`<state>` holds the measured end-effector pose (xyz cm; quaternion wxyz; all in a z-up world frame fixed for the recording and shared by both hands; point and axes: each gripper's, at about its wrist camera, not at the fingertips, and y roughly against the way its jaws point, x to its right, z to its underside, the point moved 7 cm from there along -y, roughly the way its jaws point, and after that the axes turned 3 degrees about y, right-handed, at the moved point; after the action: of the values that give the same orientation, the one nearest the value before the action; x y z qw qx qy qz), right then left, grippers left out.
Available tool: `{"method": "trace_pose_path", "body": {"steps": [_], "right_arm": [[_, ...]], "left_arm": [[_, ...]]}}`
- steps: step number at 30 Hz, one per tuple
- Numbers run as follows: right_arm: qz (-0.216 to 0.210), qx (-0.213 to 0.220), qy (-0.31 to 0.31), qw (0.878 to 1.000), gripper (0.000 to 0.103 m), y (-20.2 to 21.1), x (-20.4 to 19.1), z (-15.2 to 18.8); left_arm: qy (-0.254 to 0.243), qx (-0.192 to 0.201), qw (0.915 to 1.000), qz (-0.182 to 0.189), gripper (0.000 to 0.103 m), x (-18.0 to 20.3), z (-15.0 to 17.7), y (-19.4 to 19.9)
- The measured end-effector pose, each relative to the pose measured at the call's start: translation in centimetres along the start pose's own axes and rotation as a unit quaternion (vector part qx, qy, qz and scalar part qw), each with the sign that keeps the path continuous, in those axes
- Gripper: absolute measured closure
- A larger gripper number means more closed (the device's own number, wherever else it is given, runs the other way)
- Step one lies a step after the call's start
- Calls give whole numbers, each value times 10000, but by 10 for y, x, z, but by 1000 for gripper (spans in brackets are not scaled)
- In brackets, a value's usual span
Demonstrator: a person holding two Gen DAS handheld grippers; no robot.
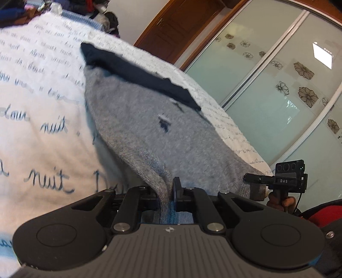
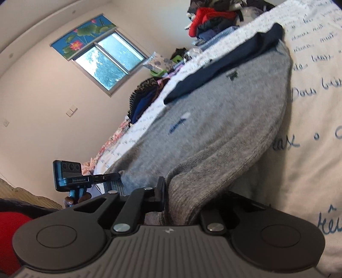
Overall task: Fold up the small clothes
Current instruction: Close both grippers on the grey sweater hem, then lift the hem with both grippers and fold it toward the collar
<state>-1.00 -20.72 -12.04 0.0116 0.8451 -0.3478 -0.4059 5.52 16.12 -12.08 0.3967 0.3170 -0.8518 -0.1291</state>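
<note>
A small grey knit garment (image 1: 154, 128) with a dark navy band (image 1: 136, 74) along its far edge lies on a white bedspread with blue script (image 1: 42, 107). My left gripper (image 1: 168, 190) is shut on the garment's near edge and lifts that corner. The right gripper (image 1: 254, 178) shows at the right of the left wrist view, shut on the other near corner. In the right wrist view my right gripper (image 2: 168, 192) is shut on the grey garment (image 2: 213, 119), with its navy band (image 2: 224, 68) far off. The left gripper (image 2: 106, 177) shows at left, holding the cloth.
Piles of clothes (image 2: 213, 17) sit at the bed's far end, more (image 2: 145, 98) along its side. A sliding glass wardrobe with flower prints (image 1: 277, 85) and a wooden door (image 1: 181, 25) stand beyond the bed. A window (image 2: 106, 62) is in the wall.
</note>
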Motion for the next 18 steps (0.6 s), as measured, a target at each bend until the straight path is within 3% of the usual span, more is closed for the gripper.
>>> {"method": "trace_pose_path", "body": {"steps": [8,15,16,18], "right_arm": [[-225,463,97,9986,94,7,-10,-38],[-132,378,114,9991,94,5,-7,-42],[-104,341,67,9993,94,5,-4,-38],[-31,273,-57,9996,94,5,3,-29]], "left_arm": [[-132,590,9982,36,94,19,-48,19],[60,205,9993,-301,92,5,-48,12],[201,215,9988,-385,87,-4,-43,13],[453,143,9982,-364,68,-19,-31,16]]}}
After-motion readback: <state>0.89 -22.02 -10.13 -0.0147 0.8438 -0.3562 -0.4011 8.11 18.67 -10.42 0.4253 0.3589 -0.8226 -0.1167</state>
